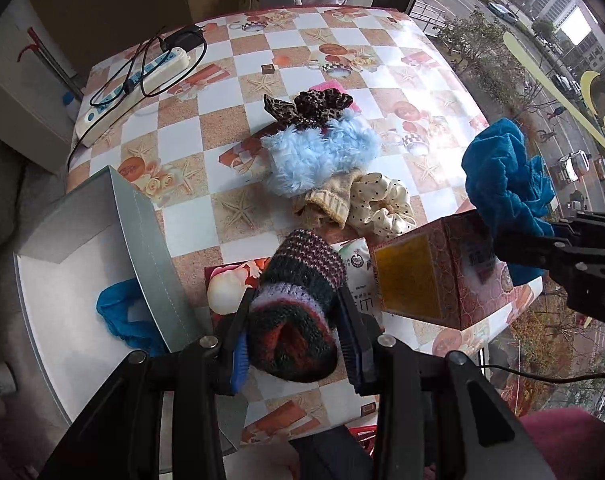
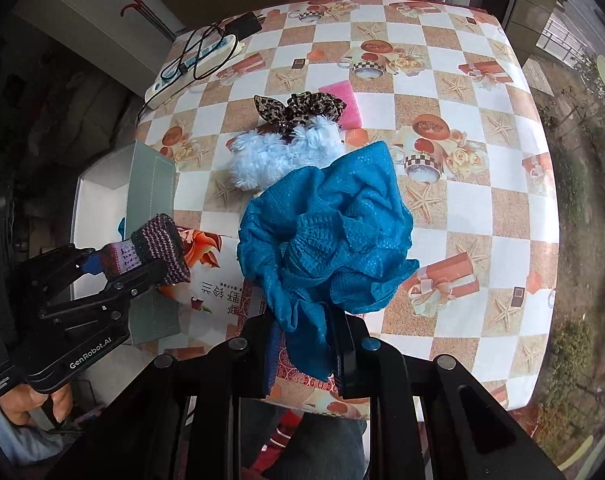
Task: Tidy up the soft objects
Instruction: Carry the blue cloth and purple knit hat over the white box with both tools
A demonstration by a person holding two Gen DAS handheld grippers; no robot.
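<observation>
My left gripper [image 1: 292,334] is shut on a striped knitted piece [image 1: 298,304], held above the table's near edge; the same gripper [image 2: 132,264] and knit [image 2: 158,250] show at the left of the right wrist view. My right gripper [image 2: 302,344] is shut on a crumpled blue cloth [image 2: 326,236], also seen at the right of the left wrist view as the blue cloth [image 1: 502,176]. On the checked table [image 1: 342,40] lie a fluffy light-blue piece [image 1: 318,156], a leopard-print scrunchie [image 1: 306,106], a beige knit [image 1: 326,200], a cream dotted scrunchie [image 1: 382,204] and a pink sponge [image 2: 342,100].
A grey open box [image 1: 82,240] stands at the table's left edge with a blue fabric [image 1: 122,312] inside. A patterned tissue box [image 1: 434,272] and a printed packet [image 1: 230,284] lie near the front. A power strip [image 1: 134,88] with cables sits at the far left. A window lies to the right.
</observation>
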